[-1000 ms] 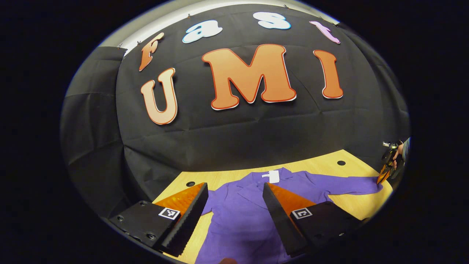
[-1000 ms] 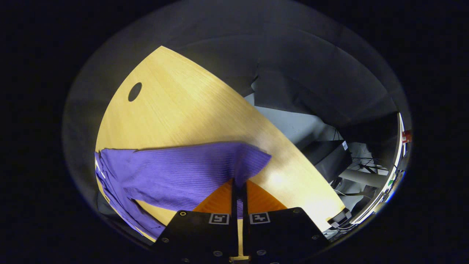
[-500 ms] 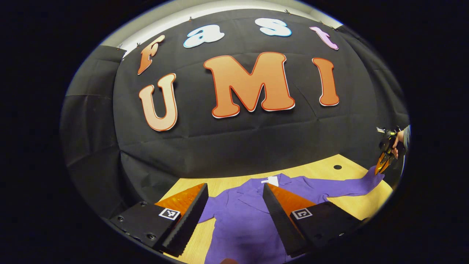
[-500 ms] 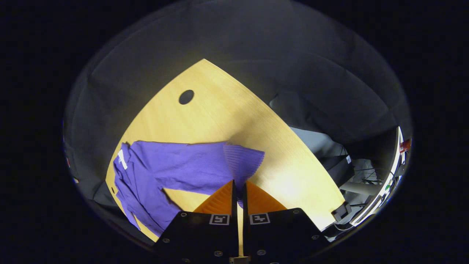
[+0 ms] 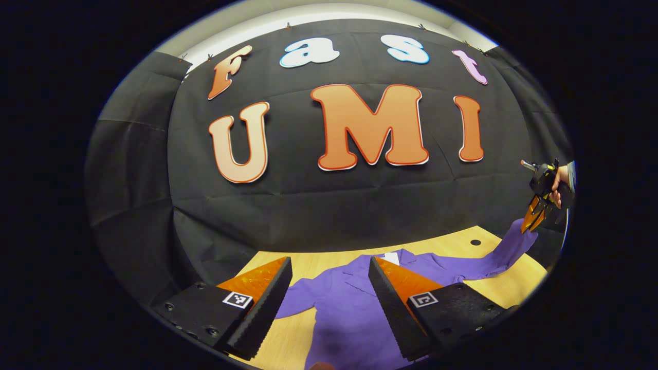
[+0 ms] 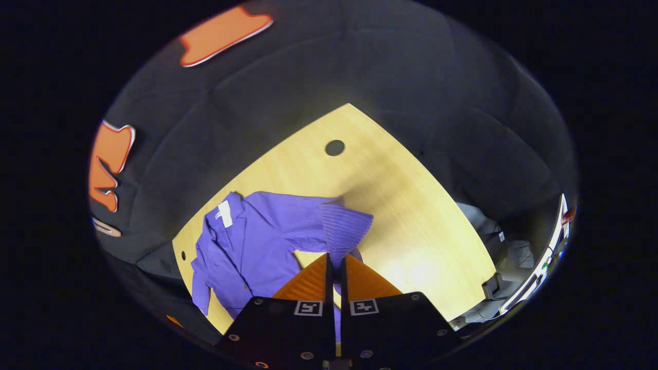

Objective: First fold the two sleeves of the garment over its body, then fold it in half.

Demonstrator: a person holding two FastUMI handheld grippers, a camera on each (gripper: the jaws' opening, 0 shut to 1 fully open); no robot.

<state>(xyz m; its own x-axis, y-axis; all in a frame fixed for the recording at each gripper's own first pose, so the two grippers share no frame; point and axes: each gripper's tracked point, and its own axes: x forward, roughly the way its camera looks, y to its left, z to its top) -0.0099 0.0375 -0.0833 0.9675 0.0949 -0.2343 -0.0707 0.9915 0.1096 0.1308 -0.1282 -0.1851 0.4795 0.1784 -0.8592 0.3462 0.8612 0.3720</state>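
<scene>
A purple garment (image 5: 344, 303) lies spread on the wooden table (image 5: 308, 259), its white neck tag (image 5: 391, 257) towards the wall. My left gripper (image 5: 329, 298) hovers open above the garment's body, nothing between its fingers. My right gripper (image 6: 334, 259) is shut on the ribbed cuff of the sleeve (image 6: 345, 226), which hangs lifted off the table. In the left gripper view the right gripper (image 5: 532, 218) shows far right, held by a hand (image 5: 559, 180), with the sleeve (image 5: 506, 252) rising to it. The garment's body (image 6: 247, 246) lies below and left in the right gripper view.
The table (image 6: 406, 216) has a round hole (image 6: 334, 147) near its far edge, also seen as a hole (image 5: 475, 242) in the left gripper view. Black cloth walls stand behind. Beyond the table's right edge sit cables and dark equipment (image 6: 493, 285).
My right gripper has risen with the sleeve cuff and swung towards the garment's body, lifting the sleeve off the table. My left gripper stays open, drifting slightly.
</scene>
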